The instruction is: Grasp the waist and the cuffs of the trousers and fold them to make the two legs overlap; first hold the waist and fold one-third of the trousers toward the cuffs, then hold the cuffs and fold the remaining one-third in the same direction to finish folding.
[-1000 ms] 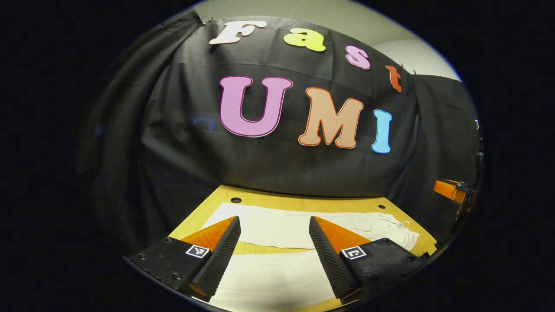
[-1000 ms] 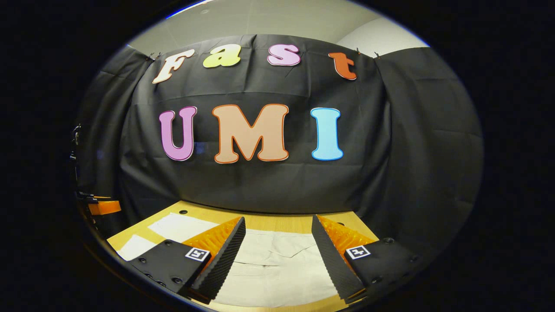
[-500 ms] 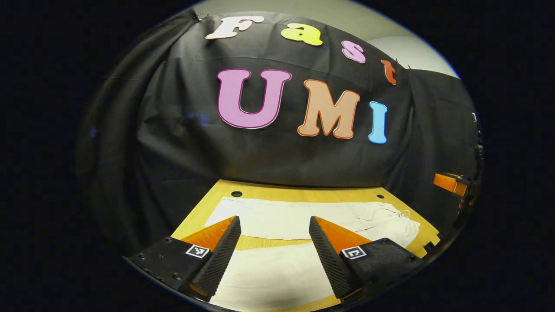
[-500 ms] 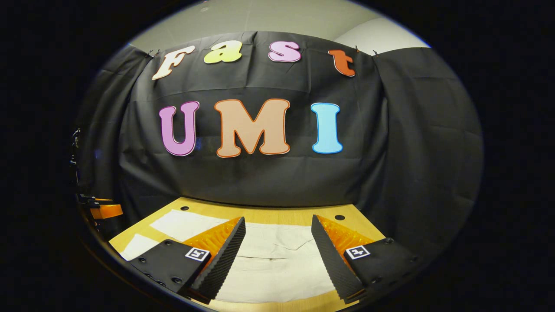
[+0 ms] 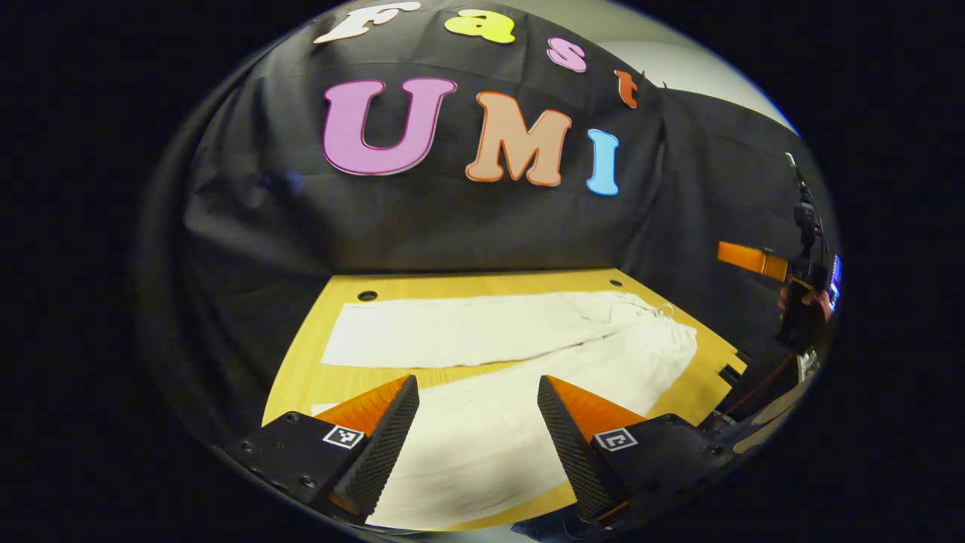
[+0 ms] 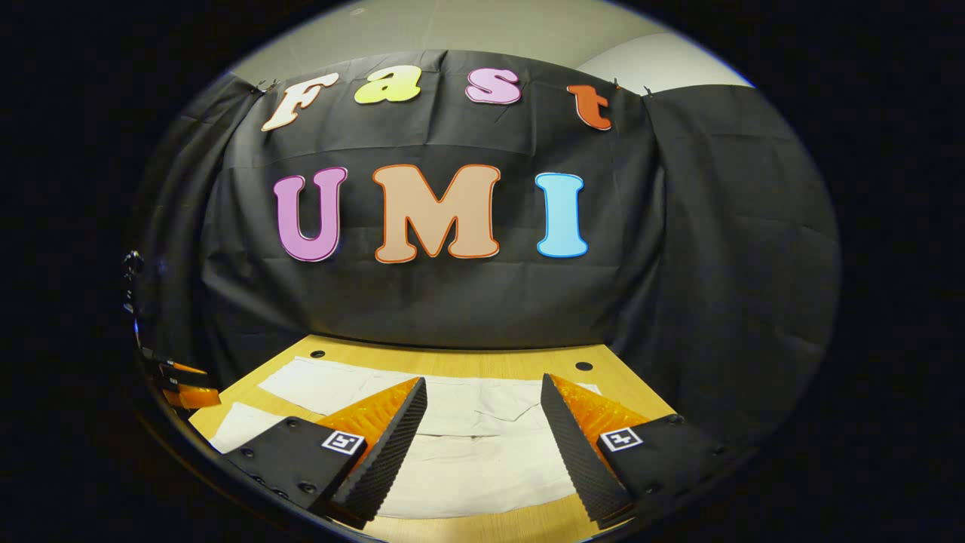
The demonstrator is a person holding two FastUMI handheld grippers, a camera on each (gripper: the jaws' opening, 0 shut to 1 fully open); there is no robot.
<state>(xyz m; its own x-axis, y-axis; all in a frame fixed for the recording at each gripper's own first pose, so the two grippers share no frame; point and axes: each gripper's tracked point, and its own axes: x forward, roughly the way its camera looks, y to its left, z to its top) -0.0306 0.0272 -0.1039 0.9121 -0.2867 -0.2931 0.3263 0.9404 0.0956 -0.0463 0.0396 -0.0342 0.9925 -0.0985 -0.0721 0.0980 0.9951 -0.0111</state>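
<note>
Wooden desk (image 5: pixel 301 362) carries the white cloth trousers (image 5: pixel 482 339) spread flat, legs seemingly still side by side and unfolded, while the left gripper (image 5: pixel 478 422) and right gripper (image 6: pixel 482 426) hover above, jaws apart, holding nothing.

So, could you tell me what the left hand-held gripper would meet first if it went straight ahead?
Probably the near leg of the white cloth trousers lying between its open fingers on the wooden table; depth is unclear.

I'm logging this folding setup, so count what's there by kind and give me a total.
Trousers: 1
Table: 1
Grippers: 2, left, right
Total: 4
</note>
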